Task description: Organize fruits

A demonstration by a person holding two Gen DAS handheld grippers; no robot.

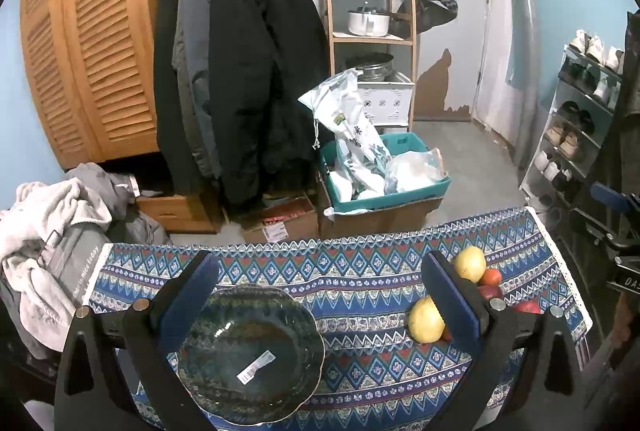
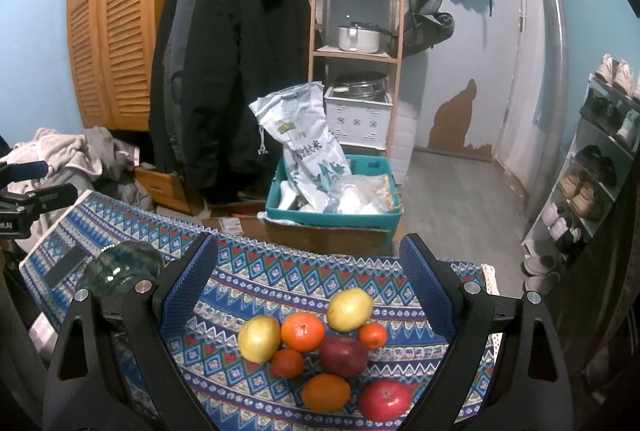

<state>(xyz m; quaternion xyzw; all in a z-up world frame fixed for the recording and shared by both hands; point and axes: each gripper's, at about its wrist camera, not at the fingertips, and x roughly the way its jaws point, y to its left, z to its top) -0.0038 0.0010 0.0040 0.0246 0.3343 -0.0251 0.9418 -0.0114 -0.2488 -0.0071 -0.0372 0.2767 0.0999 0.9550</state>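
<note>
A dark green glazed bowl (image 1: 250,353) with a white sticker inside sits on the patterned cloth (image 1: 352,271), under my open left gripper (image 1: 318,295). Two yellow fruits (image 1: 426,320) and red ones lie to its right, partly hidden by the right finger. In the right wrist view my right gripper (image 2: 308,283) hangs open above a cluster of fruit: two yellow fruits (image 2: 259,338), several oranges (image 2: 302,331), a dark red apple (image 2: 343,356) and a bright red apple (image 2: 385,399). The bowl (image 2: 120,265) shows at the left there.
Beyond the table's far edge stand cardboard boxes and a teal crate (image 1: 384,187) with bags. Dark coats (image 1: 236,71) hang behind, next to a wooden shelf (image 1: 370,11). A shoe rack (image 2: 592,159) lines the right wall. Clothes (image 1: 52,227) are piled at the left.
</note>
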